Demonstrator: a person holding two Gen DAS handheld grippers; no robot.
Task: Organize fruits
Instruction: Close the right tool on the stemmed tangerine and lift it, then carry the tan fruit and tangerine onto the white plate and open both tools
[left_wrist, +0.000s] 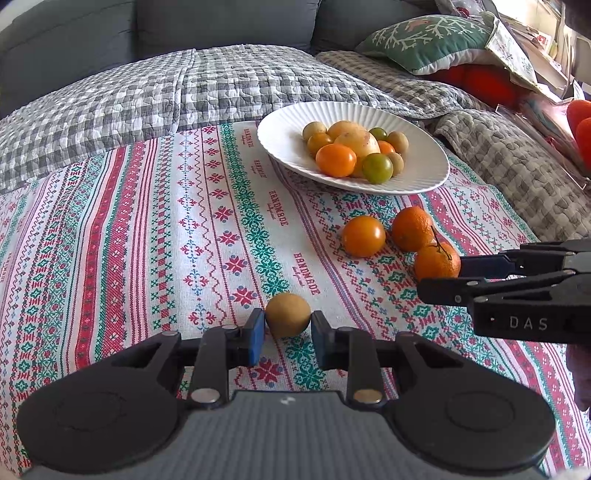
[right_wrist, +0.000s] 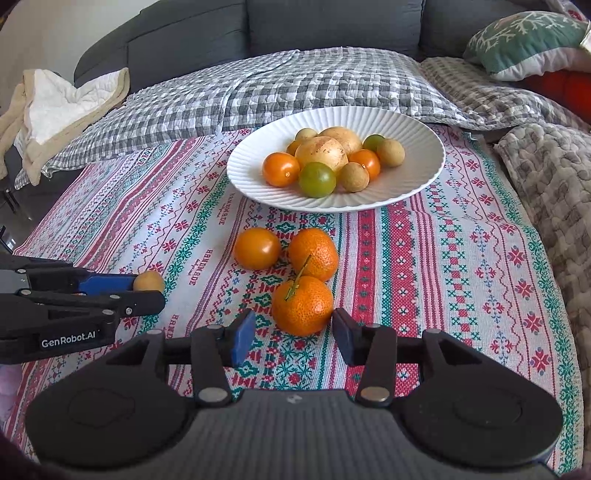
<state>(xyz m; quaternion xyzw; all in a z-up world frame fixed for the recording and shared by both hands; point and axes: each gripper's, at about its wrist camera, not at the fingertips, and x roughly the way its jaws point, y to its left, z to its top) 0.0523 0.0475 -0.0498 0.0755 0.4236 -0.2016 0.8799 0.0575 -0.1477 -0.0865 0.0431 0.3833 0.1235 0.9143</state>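
A white ribbed plate (left_wrist: 280, 136) (right_wrist: 417, 136) holds several small fruits on the patterned cloth. A small tan longan (left_wrist: 288, 314) (right_wrist: 148, 281) lies on the cloth between the fingertips of my left gripper (left_wrist: 288, 326), whose jaws stand close on both sides of it, a thin gap showing at the right pad. My right gripper (right_wrist: 293, 334) is open around a stemmed tangerine (right_wrist: 303, 305) (left_wrist: 437, 261), not touching it. A second tangerine (right_wrist: 313, 254) (left_wrist: 412, 229) and an orange tomato (right_wrist: 257, 248) (left_wrist: 363, 236) lie just beyond.
The patterned cloth (left_wrist: 147, 240) (right_wrist: 461, 258) lies on a checked quilt (left_wrist: 147, 96) over a grey sofa. A green cushion (left_wrist: 424, 40) (right_wrist: 528, 40) and red items sit at the right. A beige blanket (right_wrist: 55, 107) hangs at the left.
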